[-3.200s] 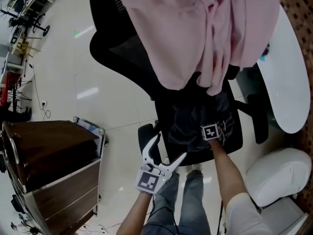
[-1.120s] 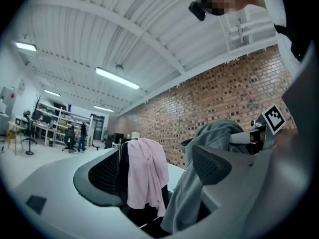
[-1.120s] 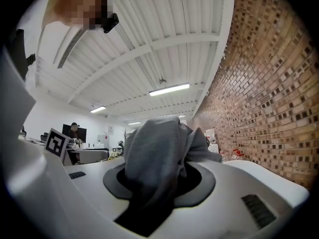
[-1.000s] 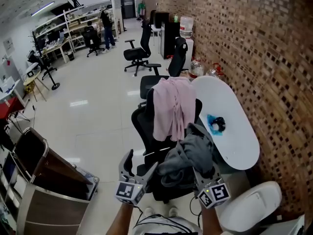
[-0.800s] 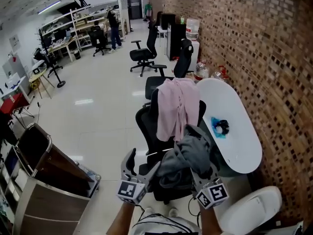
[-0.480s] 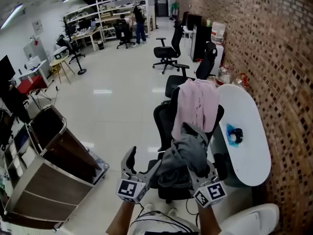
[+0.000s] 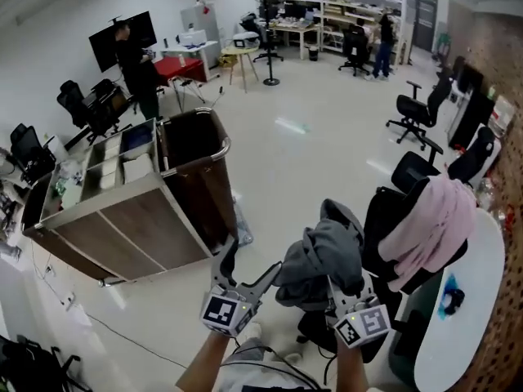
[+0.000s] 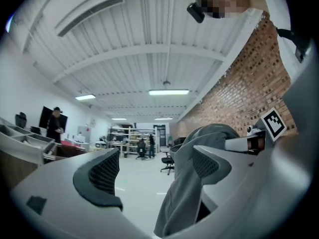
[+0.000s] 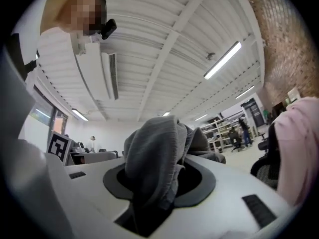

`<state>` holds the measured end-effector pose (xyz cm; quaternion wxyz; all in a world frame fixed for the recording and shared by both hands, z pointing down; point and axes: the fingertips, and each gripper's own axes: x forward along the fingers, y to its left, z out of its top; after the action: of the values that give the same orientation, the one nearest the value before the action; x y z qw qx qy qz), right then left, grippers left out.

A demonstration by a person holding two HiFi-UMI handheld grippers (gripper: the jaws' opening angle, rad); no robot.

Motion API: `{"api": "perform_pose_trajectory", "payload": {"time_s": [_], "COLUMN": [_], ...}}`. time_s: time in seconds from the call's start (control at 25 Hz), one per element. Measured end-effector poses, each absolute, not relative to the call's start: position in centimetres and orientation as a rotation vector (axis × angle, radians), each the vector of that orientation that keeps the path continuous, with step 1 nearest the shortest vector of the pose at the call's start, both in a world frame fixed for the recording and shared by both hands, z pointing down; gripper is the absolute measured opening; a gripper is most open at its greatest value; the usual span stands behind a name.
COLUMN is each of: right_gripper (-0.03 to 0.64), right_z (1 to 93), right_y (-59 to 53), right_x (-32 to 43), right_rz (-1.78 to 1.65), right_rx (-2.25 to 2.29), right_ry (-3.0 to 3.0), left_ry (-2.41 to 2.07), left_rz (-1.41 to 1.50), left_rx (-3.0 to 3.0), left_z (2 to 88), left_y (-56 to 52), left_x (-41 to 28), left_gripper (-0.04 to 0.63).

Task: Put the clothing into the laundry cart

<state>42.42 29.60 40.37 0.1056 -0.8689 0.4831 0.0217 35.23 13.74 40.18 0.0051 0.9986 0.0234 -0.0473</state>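
A grey garment (image 7: 325,254) hangs bunched above the floor, with my right gripper (image 7: 341,289) shut on it. In the right gripper view the grey cloth (image 9: 153,156) is pinched between the closed jaws of the right gripper (image 9: 158,185). My left gripper (image 7: 253,260) stands open just left of the garment; nothing lies between its fingers (image 8: 99,176), and the grey garment (image 8: 182,198) hangs beside the right one. The laundry cart (image 7: 222,149), a dark brown bin with a metal rim, stands ahead to the left. A pink garment (image 7: 429,223) is draped over a black chair at the right.
The cart is joined to a wood-sided trolley with trays (image 7: 106,170). A person in black (image 7: 135,64) stands at the far left. A black office chair (image 7: 392,215) and a white oval table (image 7: 462,317) are close on the right. More chairs (image 7: 413,109) stand beyond.
The view has swung left: the laundry cart has come from the left edge to ahead of me, and the chair with the pink garment has slid right. Both grippers keep their pose.
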Motion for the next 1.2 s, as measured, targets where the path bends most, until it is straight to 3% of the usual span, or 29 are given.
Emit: {"api": "perform_pose_trajectory", "payload": {"time_s": [0.64,1.2], "right_gripper": [0.17,0.17], "right_z": [40.6,41.1], "right_y": [-6.0,-22.4], "right_x": [27.8,10.7], "right_rz": [-0.033,-0.072], "right_rx": [-1.919,-1.525], "right_ry": [2.167,2.518], "left_ry": [-0.96,-1.499], "left_rz": [-0.196,-0.206], "left_rx": [3.008,2.832], "left_z": [42.0,42.1], "left_y": [-14.7,-25.2], "left_x": [12.3,-7.0], "left_gripper": [0.434,0.434]}}
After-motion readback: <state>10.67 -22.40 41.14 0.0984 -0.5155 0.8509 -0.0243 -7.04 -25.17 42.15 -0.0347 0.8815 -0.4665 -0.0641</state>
